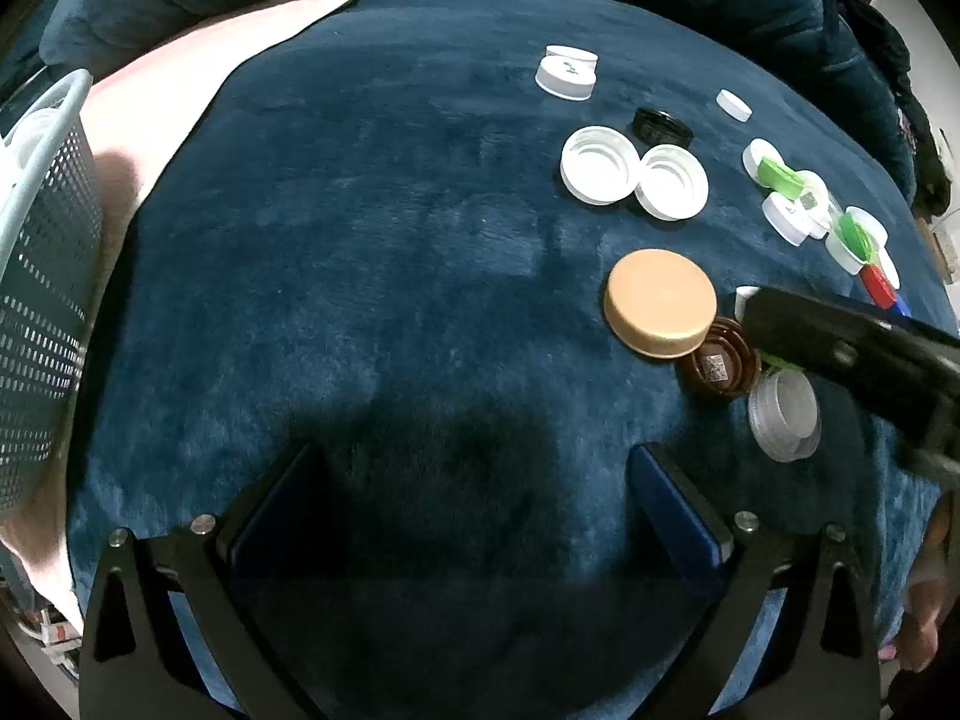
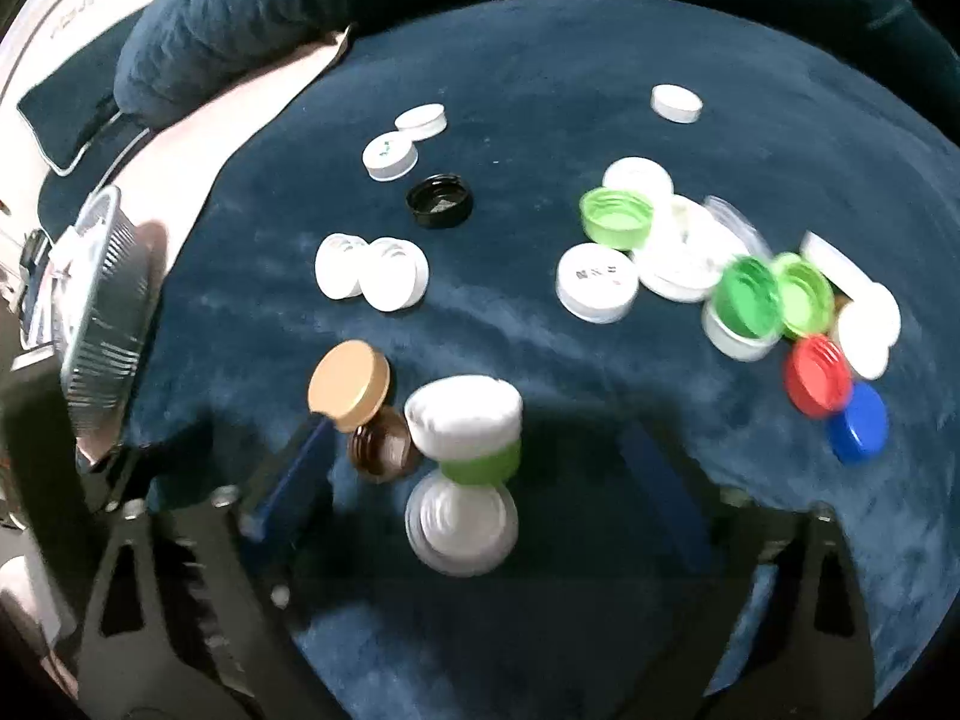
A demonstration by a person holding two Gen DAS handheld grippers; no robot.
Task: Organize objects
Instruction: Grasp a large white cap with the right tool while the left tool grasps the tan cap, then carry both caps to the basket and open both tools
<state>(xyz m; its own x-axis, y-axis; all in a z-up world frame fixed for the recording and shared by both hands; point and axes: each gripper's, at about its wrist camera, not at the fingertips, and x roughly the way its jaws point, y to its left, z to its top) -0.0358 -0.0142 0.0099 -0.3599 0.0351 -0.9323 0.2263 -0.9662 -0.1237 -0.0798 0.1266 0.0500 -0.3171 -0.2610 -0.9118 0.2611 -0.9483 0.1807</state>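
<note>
Hovering with fingers apart, the right tool (image 2: 474,468) is centred over stacked caps (image 2: 462,420) beside the gold lid (image 2: 348,384), ready for gripping; the left tool (image 1: 474,498) is held open, empty.

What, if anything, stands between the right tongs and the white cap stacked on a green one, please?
Nothing visible does: the white cap sits on the green cap, between the open right tongs. A brown cap and a gold lid crowd its left side and could get nudged as the tongs close.
</note>
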